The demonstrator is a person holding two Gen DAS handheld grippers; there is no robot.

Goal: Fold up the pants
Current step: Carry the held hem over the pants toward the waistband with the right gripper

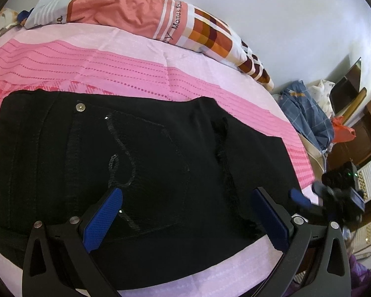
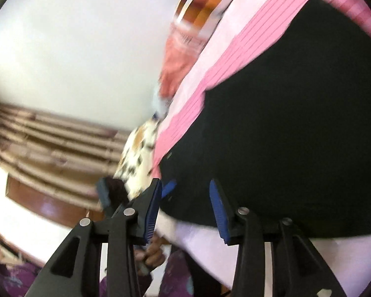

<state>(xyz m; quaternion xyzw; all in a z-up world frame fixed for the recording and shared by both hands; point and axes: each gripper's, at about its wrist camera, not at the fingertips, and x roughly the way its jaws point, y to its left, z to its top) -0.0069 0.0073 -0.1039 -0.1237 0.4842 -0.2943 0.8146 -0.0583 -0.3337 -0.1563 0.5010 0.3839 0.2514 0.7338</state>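
Observation:
Black pants [image 1: 141,168] lie folded flat on the pink bedsheet [image 1: 111,66], waist button at the upper left and frayed hems at the right. My left gripper [image 1: 185,210] hovers open and empty over the pants' near edge. My right gripper [image 1: 306,201] shows at the right of the left wrist view, beside the pants' right edge. In the blurred right wrist view my right gripper [image 2: 185,205] is open and empty just off the edge of the pants [image 2: 284,136]. The left gripper [image 2: 136,193] shows there at the left, held by a hand.
A folded orange and checked quilt [image 1: 160,17] lies along the bed's far edge against the wall. A heap of blue and white clothes [image 1: 309,113] and wooden furniture [image 1: 358,113] stand off the bed's right side. Curtains [image 2: 49,138] hang in the right wrist view.

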